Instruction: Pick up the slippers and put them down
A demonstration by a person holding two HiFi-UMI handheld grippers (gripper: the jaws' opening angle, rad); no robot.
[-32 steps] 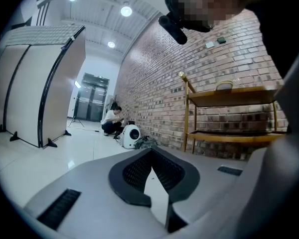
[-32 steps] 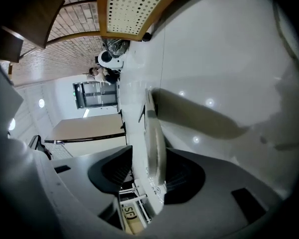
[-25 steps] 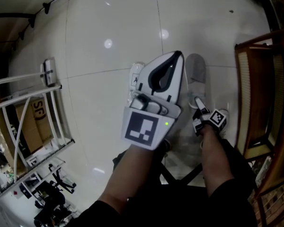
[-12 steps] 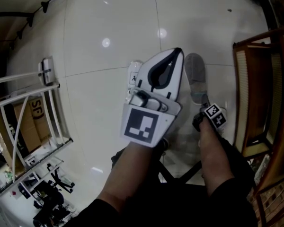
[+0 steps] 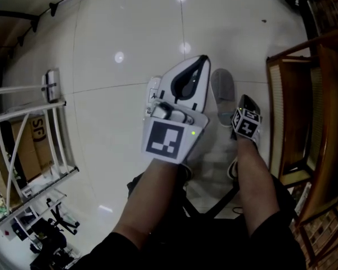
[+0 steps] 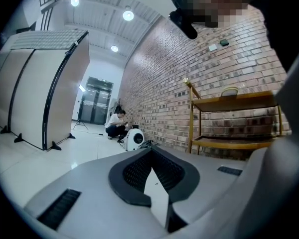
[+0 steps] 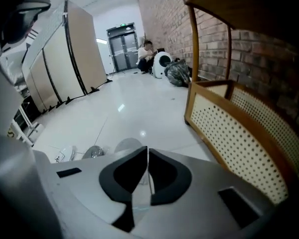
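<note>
The grey slipper point(image 5: 221, 89) lies flat on the glossy white floor point(image 5: 118, 21), between the two grippers in the head view and touched by neither. The right gripper point(image 7: 147, 151), tilted down beside a cane-panelled wooden chair point(image 7: 239, 128), has just closed its jaws, which meet with nothing between them; the left gripper point(image 6: 150, 152) is likewise closed and empty (its pads meet at the tips). Only the right gripper view finds the slipper, just past its jaws, whereas the left gripper view looks level at a brick wall point(image 6: 159, 78), a wooden shelf point(image 6: 231, 103) and a crouching person point(image 6: 114, 123).
</note>
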